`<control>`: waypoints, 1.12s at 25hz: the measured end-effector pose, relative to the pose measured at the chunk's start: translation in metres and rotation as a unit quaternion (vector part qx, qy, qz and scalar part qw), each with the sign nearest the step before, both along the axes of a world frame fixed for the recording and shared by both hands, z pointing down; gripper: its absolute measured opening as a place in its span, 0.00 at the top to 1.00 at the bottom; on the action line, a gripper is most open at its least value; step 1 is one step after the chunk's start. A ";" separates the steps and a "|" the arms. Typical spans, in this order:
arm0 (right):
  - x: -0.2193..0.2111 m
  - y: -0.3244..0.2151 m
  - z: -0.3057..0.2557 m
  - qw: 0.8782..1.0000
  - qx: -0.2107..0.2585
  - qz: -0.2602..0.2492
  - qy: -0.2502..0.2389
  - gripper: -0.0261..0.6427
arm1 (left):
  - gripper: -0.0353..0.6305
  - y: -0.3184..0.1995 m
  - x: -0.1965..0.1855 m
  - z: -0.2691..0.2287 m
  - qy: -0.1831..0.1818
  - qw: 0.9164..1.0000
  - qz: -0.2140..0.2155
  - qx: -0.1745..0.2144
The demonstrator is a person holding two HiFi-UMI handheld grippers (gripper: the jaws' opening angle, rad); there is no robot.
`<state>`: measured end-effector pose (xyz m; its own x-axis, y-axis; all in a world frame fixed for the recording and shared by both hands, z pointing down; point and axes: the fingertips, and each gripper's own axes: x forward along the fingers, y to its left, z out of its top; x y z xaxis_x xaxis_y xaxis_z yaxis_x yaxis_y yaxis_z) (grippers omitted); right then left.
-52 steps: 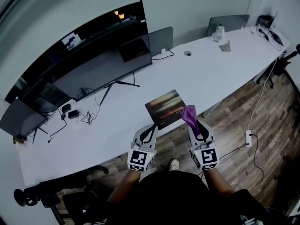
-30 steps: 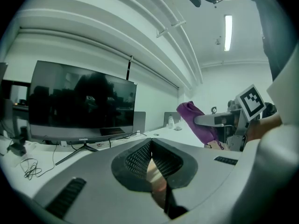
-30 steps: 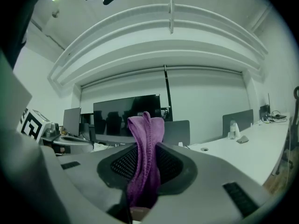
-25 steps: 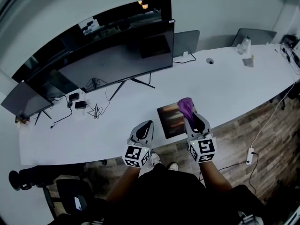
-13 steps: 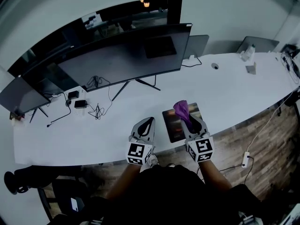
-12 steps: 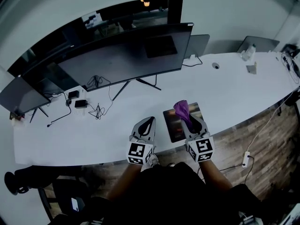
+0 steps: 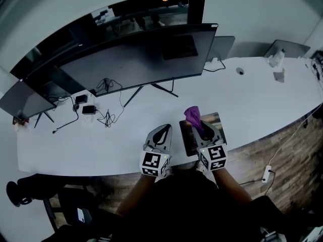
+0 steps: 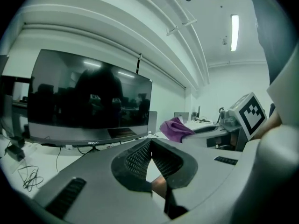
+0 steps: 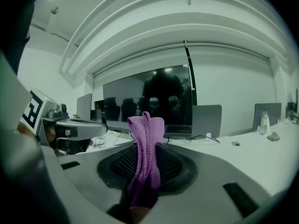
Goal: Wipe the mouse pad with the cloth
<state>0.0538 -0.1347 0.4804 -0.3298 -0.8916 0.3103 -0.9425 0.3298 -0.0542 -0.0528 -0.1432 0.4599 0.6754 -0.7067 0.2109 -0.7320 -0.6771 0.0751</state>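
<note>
A dark mouse pad point(image 7: 189, 139) with a sunset picture lies at the near edge of the white desk point(image 7: 101, 140). A purple cloth point(image 7: 192, 115) stands bunched up out of my right gripper point(image 7: 201, 125), which is shut on it and hovers over the pad. In the right gripper view the purple cloth point(image 9: 145, 139) is pinched between the ribbed pads and sticks up past them. My left gripper point(image 7: 160, 134) is shut with nothing in it, held just left of the pad. The left gripper view shows the cloth point(image 8: 175, 128) off to its right.
A wide curved monitor point(image 7: 136, 57) stands at the back of the desk, with a smaller screen point(image 7: 25, 101) at far left. Cables and adapters point(image 7: 93, 111) lie under the monitor. A laptop point(image 7: 222, 47) and a bottle point(image 7: 276, 59) sit further right. Wood floor point(image 7: 282, 150) lies below the desk edge.
The view has shifted, so the desk and monitor sit further right and closer. Both grippers have drawn nearer the desk's front edge; the right one still holds the cloth over the pad.
</note>
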 end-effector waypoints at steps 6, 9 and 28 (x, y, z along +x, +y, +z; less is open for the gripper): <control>-0.004 -0.017 0.030 0.999 -0.032 -0.021 0.003 0.79 | 0.92 -0.012 0.002 0.011 -0.005 1.000 -0.023 -0.011; -0.007 -0.022 0.049 0.998 -0.059 -0.030 0.001 0.79 | 0.92 -0.011 0.001 0.024 -0.008 0.999 -0.030 -0.024; -0.025 -0.035 0.150 0.982 -0.183 -0.023 0.036 0.79 | 0.92 -0.006 -0.024 0.077 -0.003 0.993 -0.067 -0.099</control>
